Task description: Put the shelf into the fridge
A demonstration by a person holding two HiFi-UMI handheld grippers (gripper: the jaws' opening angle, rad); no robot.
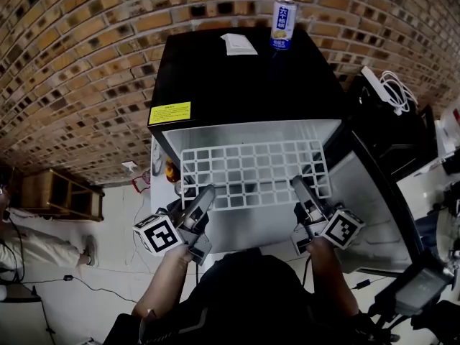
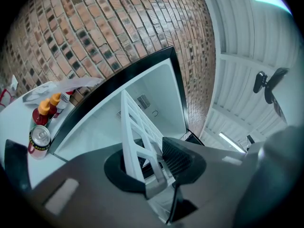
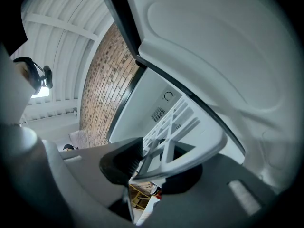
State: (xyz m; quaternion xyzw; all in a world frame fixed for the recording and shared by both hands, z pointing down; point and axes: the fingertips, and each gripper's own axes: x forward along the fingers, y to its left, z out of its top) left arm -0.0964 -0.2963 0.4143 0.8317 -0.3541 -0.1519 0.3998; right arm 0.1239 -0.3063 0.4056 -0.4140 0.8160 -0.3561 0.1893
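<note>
- Head view: I see the white grid shelf (image 1: 251,171) lying across the open front of the black fridge (image 1: 237,77), with its far edge inside the white compartment and its near edge towards me.
- My left hand-held gripper (image 1: 208,192) is clamped on the shelf's near edge towards the left corner. In the left gripper view, the jaws of this hand-held gripper (image 2: 152,163) press on the shelf (image 2: 135,127) from both sides.
- My right hand-held gripper (image 1: 296,183) grips the same near edge towards the right corner. In the right gripper view, the jaws of this hand-held gripper (image 3: 152,160) are closed on the rim of the shelf (image 3: 175,122).
- The fridge door (image 1: 374,192) stands open on the right, and its moulded white inner panel (image 3: 213,56) fills much of the right gripper view.
- On top of the fridge stand a drink can (image 1: 283,24) and a white sheet of paper (image 1: 238,44), and a yellow label (image 1: 169,113) sits at the front left corner.
- Left of the fridge, a white surface (image 2: 19,122) carries orange-capped bottles (image 2: 45,109) and another can (image 2: 39,139).
- A brick wall (image 1: 72,63) stands behind the fridge.
</note>
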